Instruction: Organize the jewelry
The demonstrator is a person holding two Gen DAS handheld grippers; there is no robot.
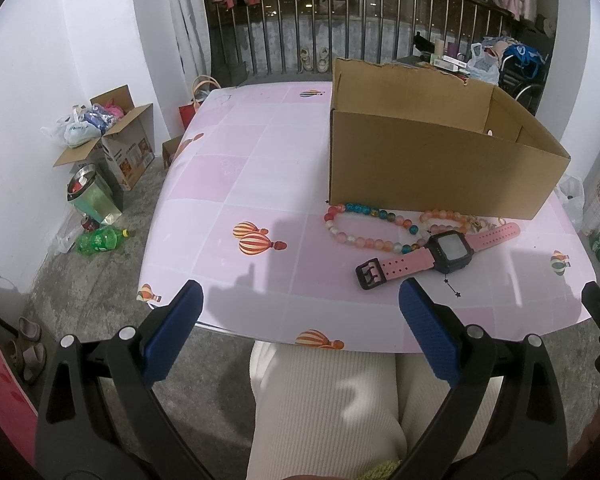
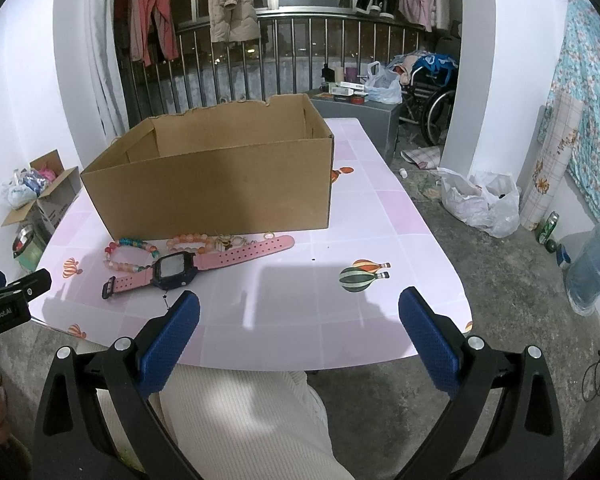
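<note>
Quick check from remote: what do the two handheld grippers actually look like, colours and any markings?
Both look alike: black plastic frames with cut-out slots and silver pivot screws, and blue textured pads on the fingers. See the left gripper and right gripper. In the right wrist view, the left gripper's black body bears white "GenRobot.AI" lettering. No cables visible.

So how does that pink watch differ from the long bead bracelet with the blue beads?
The pink-strapped watch with the dark square face lies unbuckled, stretched out in a line; the multicoloured bead bracelet forms a closed loop. The watch has a flat perforated strap and a dark buckle, while the bracelet is round pink, orange and blue beads. Both lie on the pink checked tabletop before the open cardboard box.
</note>
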